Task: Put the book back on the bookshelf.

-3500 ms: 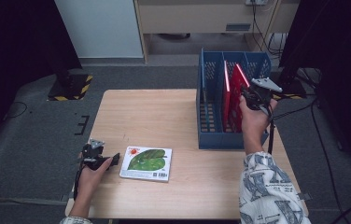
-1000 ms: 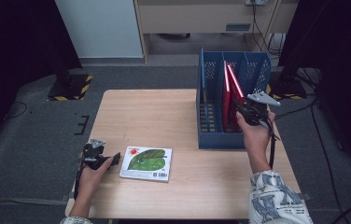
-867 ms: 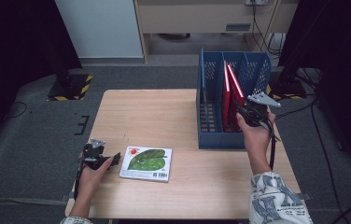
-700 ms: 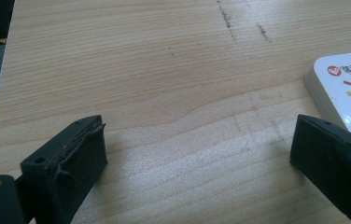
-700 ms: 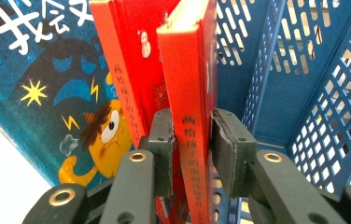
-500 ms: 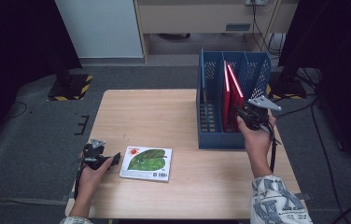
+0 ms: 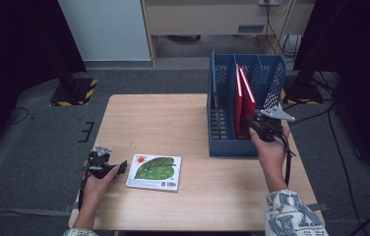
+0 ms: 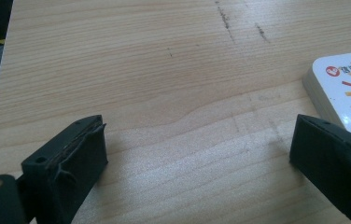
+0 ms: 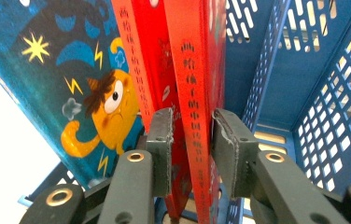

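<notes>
Right now your right gripper (image 9: 190,149) has its jaws around the spine of a red book (image 9: 197,79), and both pads sit against it, so it reads as a grip on that book. That book stands upright in the blue slotted basket (image 7: 271,86), tilted slightly, with a second red book (image 9: 138,60) just beside it on one side and the basket's perforated wall (image 9: 313,93) on the other. Beyond the second red book, the right gripper view shows a blue cover with a yellow cartoon figure (image 9: 96,116), also standing in the basket. From the high view, you hold the right gripper (image 7: 264,129) at the basket's near right end, where the red books (image 7: 244,96) lean in the middle compartment; the basket stands on the right part of the wooden table (image 7: 173,118).

Well apart from all that, your left gripper (image 7: 105,166) rests at the table's near left corner. Its jaws stand wide apart with nothing but bare wood between them, as the left gripper view shows (image 8: 197,154). A picture book with a green leaf and a red sun on its cover (image 7: 154,171) lies flat just beside that gripper, its corner (image 8: 346,88) close to one jaw; whether they touch I cannot tell.
</notes>
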A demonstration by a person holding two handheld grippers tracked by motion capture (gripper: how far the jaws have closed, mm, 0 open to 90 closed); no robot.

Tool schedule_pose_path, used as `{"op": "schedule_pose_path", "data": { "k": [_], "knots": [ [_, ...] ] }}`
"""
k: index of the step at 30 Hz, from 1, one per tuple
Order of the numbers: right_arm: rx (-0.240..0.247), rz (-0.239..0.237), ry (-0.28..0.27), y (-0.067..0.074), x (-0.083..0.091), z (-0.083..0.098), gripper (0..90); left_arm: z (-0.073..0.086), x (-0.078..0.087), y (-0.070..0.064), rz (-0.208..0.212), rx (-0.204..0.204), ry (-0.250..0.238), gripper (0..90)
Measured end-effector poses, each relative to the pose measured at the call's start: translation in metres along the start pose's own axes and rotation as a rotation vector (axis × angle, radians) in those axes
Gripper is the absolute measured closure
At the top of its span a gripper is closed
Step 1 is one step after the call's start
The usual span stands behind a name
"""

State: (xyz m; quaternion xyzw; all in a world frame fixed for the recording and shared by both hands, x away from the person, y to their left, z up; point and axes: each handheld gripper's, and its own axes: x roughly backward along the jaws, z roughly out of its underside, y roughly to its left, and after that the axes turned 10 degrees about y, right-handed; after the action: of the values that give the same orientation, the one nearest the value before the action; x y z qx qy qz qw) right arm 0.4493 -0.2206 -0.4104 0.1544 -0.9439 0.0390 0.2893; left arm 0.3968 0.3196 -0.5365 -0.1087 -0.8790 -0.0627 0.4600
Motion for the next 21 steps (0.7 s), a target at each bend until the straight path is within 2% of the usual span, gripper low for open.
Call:
{"op": "schedule_pose_path", "data": {
  "k": [5,21],
  "knots": [
    [-0.001,0.002,0.0,0.001,-0.001,0.001,73.4,0.0,0.0,0.0,0.0,0.0,0.0,2.8],
    [0.027,-0.002,0.006,0.012,-0.008,-0.006,73.4,0.0,0.0,0.0,0.001,-0.002,0.0,2.9]
  ]
}}
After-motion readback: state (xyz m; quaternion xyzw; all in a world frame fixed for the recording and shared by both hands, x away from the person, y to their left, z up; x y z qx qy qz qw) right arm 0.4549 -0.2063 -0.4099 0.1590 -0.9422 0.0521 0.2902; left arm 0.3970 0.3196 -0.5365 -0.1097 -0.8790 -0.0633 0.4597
